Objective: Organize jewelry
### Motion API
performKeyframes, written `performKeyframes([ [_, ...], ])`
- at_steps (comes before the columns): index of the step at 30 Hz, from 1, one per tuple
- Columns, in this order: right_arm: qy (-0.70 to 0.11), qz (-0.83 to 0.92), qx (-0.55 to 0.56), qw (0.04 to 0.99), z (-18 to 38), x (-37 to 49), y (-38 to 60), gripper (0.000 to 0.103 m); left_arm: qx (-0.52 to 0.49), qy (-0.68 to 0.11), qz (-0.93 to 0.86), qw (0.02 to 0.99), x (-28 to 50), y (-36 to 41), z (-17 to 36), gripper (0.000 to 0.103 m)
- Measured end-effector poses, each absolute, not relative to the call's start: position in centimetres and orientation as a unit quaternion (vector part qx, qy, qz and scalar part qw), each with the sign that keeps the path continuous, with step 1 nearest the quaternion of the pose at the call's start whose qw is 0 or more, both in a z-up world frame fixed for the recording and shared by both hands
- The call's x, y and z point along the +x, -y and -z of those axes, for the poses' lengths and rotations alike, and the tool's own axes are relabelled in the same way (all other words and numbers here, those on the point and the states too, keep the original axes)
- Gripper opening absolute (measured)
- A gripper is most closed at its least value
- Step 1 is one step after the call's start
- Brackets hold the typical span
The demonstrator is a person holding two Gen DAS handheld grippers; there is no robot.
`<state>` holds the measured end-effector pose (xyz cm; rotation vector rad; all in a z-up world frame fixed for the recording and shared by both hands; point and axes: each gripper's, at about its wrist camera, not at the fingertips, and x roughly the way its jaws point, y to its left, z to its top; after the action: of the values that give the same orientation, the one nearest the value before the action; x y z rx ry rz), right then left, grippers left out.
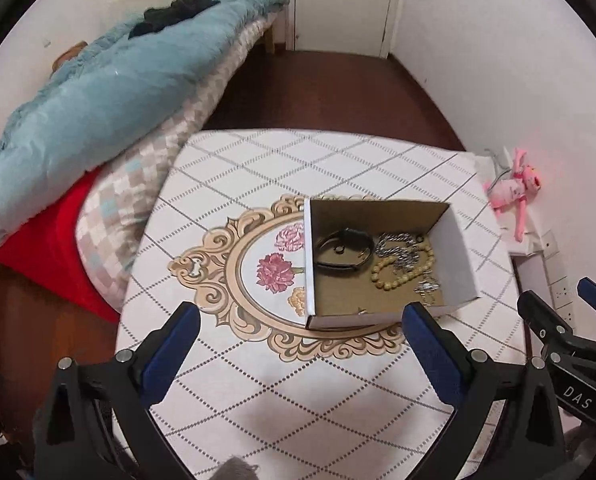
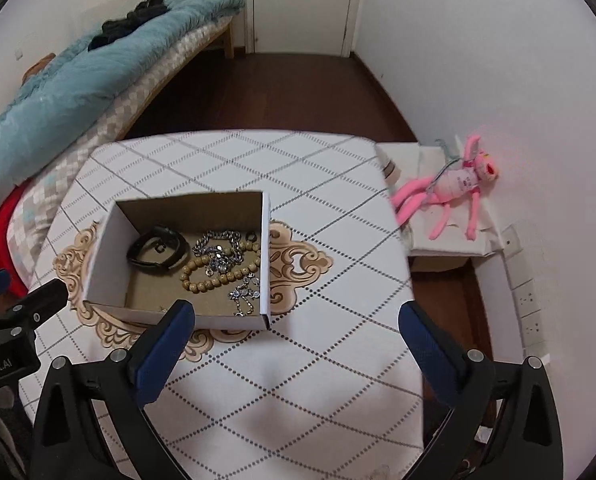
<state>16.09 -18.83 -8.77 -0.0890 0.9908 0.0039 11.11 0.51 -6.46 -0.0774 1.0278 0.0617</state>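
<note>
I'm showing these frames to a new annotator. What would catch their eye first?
Probably the open cardboard box on the patterned table, holding a black band, a wooden bead bracelet and silver chains. Next, the pink plush toy lying beyond the table's right edge by the wall. Both the left gripper and right gripper hover open, empty.

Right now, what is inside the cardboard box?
The cardboard box holds a black band, a wooden bead bracelet and tangled silver chains, overlapping the beads. Its near wall hides the front floor strip.
</note>
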Motion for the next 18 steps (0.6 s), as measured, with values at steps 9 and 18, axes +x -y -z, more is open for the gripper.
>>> performKeyframes([
  [9, -0.420, -0.002, -0.030, 0.907, 1.1, 9.8, 19.1, 0.103, -0.024, -0.434, -0.022, 0.900, 5.4, 0.2, -1.1, 0.103],
  [18, -0.358, 0.003, -0.018, 0.933, -6.3, 3.4, 19.8, 0.103, -0.021, -0.391, -0.018, 0.920, 0.5, 0.9, -7.2, 0.103],
])
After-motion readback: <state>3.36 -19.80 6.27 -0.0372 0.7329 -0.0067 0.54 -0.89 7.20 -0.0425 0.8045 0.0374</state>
